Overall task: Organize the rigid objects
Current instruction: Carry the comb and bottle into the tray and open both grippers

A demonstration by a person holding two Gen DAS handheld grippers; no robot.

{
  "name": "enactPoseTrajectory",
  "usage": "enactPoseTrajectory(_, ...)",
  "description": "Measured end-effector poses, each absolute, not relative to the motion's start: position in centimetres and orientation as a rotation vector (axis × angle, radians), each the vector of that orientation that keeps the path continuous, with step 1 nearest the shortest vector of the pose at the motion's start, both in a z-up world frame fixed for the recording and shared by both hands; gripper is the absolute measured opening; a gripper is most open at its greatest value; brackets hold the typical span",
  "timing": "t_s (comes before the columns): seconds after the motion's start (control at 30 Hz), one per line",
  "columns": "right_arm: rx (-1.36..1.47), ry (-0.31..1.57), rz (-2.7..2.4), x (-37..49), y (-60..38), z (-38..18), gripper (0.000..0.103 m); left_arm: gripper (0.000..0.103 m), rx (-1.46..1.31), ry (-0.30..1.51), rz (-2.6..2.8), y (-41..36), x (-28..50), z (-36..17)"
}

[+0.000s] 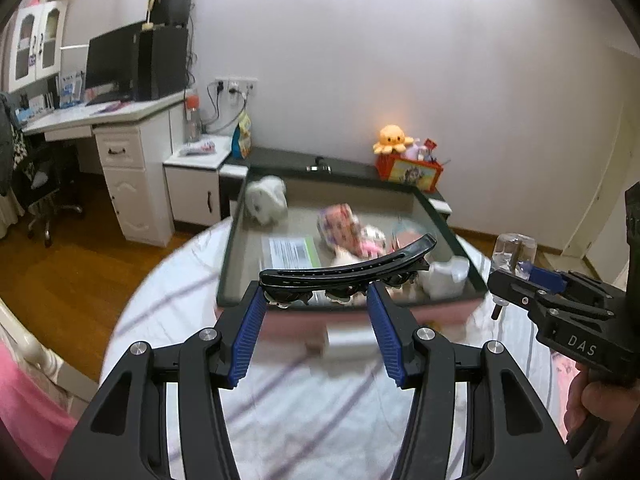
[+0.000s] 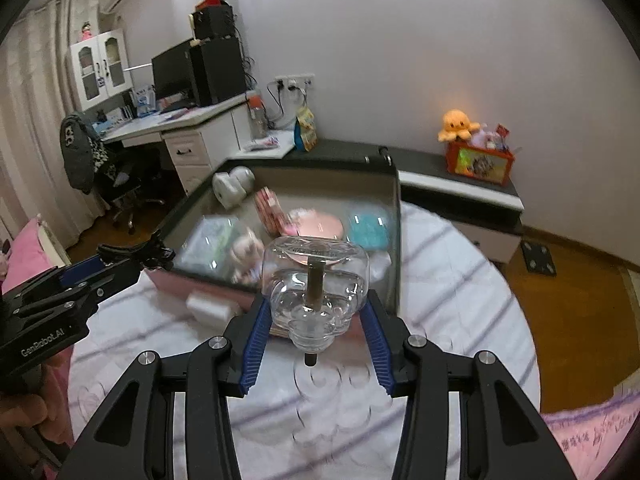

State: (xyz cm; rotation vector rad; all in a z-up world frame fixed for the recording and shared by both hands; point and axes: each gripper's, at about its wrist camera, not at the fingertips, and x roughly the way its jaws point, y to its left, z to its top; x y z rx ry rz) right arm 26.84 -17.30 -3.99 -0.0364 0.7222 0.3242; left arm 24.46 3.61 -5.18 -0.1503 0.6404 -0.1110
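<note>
Left wrist view. The left gripper (image 1: 316, 300), black plastic with two ribbed blue rubber pads (image 1: 250, 338), is closed to a narrow gap on one long, curved, glossy black plastic hair clip (image 1: 348, 270). The clip lies crosswise between the fingertips, its toothed underside facing down and its tapered end reaching up to the right. It hangs above the near rim of an open rectangular storage box with a dark rim and pink outer wall (image 1: 228, 264), which sits on a white bedsheet with thin purple stripes (image 1: 320, 412). Inside the box, blurred: one white plush toy (image 1: 267, 199), one pink patterned pouch (image 1: 338, 224), one flat printed packet with a green edge (image 1: 294, 251); other small items are too smeared to count. At the right edge the right gripper (image 1: 520, 280) carries one clear rounded bottle (image 1: 514, 252).

Right wrist view. The right gripper (image 2: 316, 322) has both blue pads pressed against the lower sides of the clear, lobed plastic bottle (image 2: 316, 280), a dark tube running down its centre, with a short black nozzle beneath. The bottle is held over the box's near edge (image 2: 396, 240). The left gripper (image 2: 132, 258) shows at left with the black clip (image 2: 140, 250) in its tips. One orange octopus plush (image 2: 456, 122) sits atop one orange printed box (image 2: 478, 164) on a dark bench.
</note>
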Motion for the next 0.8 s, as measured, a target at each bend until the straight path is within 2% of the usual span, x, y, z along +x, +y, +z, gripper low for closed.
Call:
enactPoseTrajectory(0.33, -0.029, 0.69, 0.332, 33.1, -15.9, -2.3, 0.046, 0.053, -0.133, 0.62, -0.107, 4.6, 30.1, -3.8)
enactPoseTrajectory(0.8, -0.025, 0.75, 0.3, 39.9, -14.9, -5.0, 0.046, 0.053, -0.12, 0.692, -0.118, 3.6, 37.1, -6.7)
